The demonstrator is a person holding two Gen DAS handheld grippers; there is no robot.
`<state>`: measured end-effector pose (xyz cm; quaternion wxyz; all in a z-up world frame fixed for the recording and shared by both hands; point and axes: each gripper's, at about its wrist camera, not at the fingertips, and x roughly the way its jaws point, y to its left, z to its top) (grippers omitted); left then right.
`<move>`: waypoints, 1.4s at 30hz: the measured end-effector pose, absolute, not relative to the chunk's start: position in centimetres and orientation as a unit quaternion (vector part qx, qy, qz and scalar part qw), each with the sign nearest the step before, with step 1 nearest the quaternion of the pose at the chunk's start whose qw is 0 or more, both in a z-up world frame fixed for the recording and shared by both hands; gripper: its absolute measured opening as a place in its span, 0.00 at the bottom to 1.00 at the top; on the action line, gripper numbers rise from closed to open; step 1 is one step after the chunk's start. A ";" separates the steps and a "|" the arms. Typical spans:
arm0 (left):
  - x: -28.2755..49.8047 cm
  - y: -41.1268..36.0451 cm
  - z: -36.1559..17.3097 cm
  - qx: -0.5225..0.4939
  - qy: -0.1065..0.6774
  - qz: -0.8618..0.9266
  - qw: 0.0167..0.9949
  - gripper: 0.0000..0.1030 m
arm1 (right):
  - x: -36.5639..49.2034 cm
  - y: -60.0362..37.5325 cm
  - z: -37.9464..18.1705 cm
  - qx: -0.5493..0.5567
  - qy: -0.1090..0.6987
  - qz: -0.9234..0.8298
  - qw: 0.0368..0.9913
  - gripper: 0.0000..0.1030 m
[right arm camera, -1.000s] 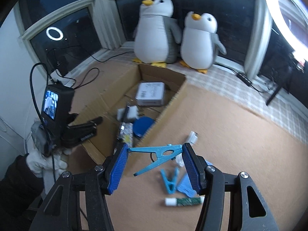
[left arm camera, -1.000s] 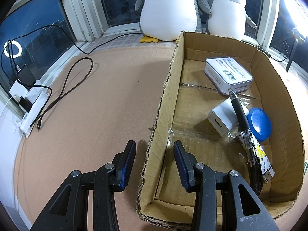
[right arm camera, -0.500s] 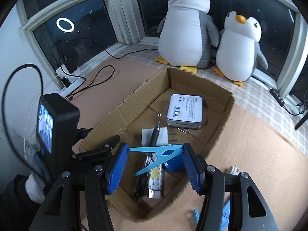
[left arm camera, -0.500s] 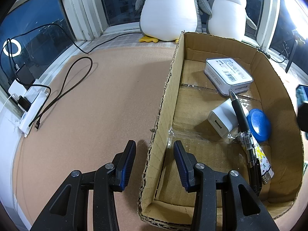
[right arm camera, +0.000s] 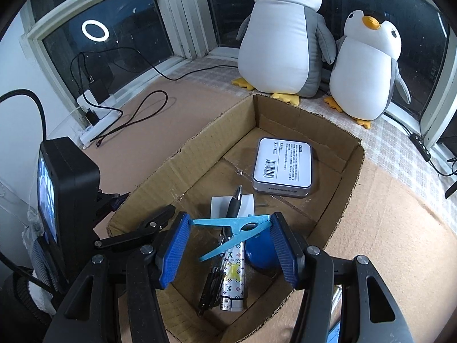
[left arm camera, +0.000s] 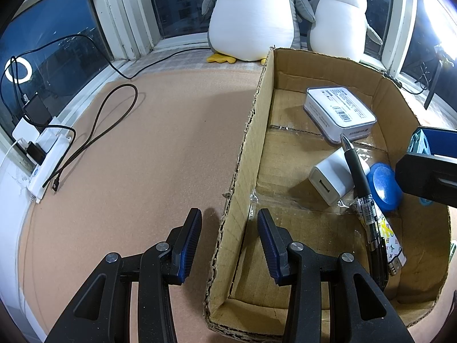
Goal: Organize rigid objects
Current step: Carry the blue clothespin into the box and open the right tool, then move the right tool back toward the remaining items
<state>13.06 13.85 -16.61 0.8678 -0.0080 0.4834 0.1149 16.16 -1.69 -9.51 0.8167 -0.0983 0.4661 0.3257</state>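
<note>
A cardboard box [right arm camera: 200, 143] [left arm camera: 251, 131] holds a white tin [right arm camera: 282, 168] [left arm camera: 340, 111], a white charger [left arm camera: 331, 177], a black pen [left arm camera: 360, 177] [right arm camera: 232, 203], a blue disc [left arm camera: 384, 183] [right arm camera: 261, 250] and a patterned tube [right arm camera: 232, 280]. My right gripper [right arm camera: 230, 243] is shut on a light blue clothespin [right arm camera: 237, 233], held above the box's near end. My left gripper [left arm camera: 228, 240] is open, its jaws on either side of the box's left wall, not touching it. The right gripper's body shows at the right edge of the left wrist view [left arm camera: 428, 171].
Two plush penguins [right arm camera: 280, 37] [right arm camera: 368, 68] stand on the sill behind the box. A white power strip [left arm camera: 42, 154] with plugs and a black cable [left arm camera: 108, 117] lies at the left by the window. The floor is brown mat [left arm camera: 142, 157].
My right gripper has carried the clothespin from over the mat to over the box and closer to it. My left gripper has stayed at the box wall.
</note>
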 end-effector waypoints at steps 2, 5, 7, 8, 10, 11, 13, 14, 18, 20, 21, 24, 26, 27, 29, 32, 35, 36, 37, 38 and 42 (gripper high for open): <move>13.1 13.9 -16.6 -0.008 0.483 0.115 0.868 0.43 | 16.3 -1.6 -9.6 -0.101 0.470 0.320 0.816 0.60; 13.0 13.9 -16.6 -0.009 0.483 0.114 0.868 0.43 | 16.6 -1.8 -9.6 -0.093 0.474 0.314 0.818 0.67; 13.0 13.9 -16.6 -0.009 0.483 0.114 0.868 0.43 | 16.6 -1.9 -9.5 -0.088 0.475 0.315 0.817 0.67; 13.0 13.9 -16.5 -0.009 0.483 0.114 0.868 0.43 | 16.6 -2.1 -9.4 -0.085 0.474 0.316 0.818 0.67; 13.0 13.9 -16.5 -0.008 0.483 0.114 0.868 0.43 | 16.5 -2.3 -9.1 -0.081 0.472 0.316 0.819 0.67; 13.0 13.9 -16.5 -0.008 0.483 0.115 0.868 0.43 | 16.5 -2.5 -8.9 -0.078 0.471 0.316 0.820 0.67; 13.0 13.9 -16.5 -0.007 0.483 0.114 0.868 0.43 | 16.4 -2.9 -8.4 -0.070 0.470 0.318 0.821 0.67; 13.0 13.9 -16.5 -0.007 0.483 0.115 0.868 0.43 | 16.2 -3.2 -8.1 -0.065 0.468 0.319 0.822 0.67; 13.0 14.0 -16.5 -0.007 0.483 0.115 0.868 0.43 | 15.5 -4.7 -6.4 -0.047 0.458 0.321 0.827 0.67; 13.0 14.0 -16.5 -0.005 0.482 0.115 0.868 0.43 | 15.0 -5.6 -5.4 -0.039 0.454 0.323 0.829 0.67; 13.0 14.1 -16.5 -0.005 0.482 0.115 0.869 0.43 | 14.7 -6.0 -4.9 -0.036 0.452 0.323 0.831 0.67; 13.1 14.0 -16.5 -0.001 0.481 0.114 0.869 0.43 | 13.6 -7.8 -3.2 -0.029 0.442 0.313 0.840 0.67; 13.2 13.9 -16.5 0.007 0.482 0.112 0.869 0.43 | 12.7 -9.1 -1.9 -0.022 0.439 0.302 0.846 0.67; 13.3 13.9 -16.5 0.010 0.483 0.112 0.868 0.43 | 12.2 -9.8 -1.3 -0.018 0.437 0.296 0.849 0.67; 13.5 13.7 -16.5 0.017 0.485 0.111 0.868 0.43 | 10.9 -11.5 0.2 -0.008 0.431 0.280 0.858 0.67; 13.7 13.6 -16.5 0.027 0.484 0.108 0.868 0.43 | 8.5 -13.8 2.6 0.006 0.419 0.259 0.870 0.67; 13.7 13.6 -16.5 0.036 0.484 0.104 0.868 0.43 | 5.9 -15.5 5.0 0.007 0.401 0.238 0.885 0.67; 13.7 13.6 -16.5 0.039 0.484 0.103 0.868 0.43 | 4.7 -16.1 6.0 0.008 0.394 0.231 0.890 0.67; 13.8 13.6 -16.5 0.041 0.484 0.102 0.868 0.43 | 3.8 -16.6 6.8 0.008 0.387 0.226 0.894 0.67; 13.7 13.5 -16.5 0.041 0.483 0.101 0.869 0.43 | 2.5 -17.0 7.8 0.008 0.379 0.219 0.899 0.67; 13.7 13.8 -16.5 0.037 0.483 0.093 0.870 0.43 | -1.0 -18.0 10.3 0.011 0.366 0.202 0.908 0.67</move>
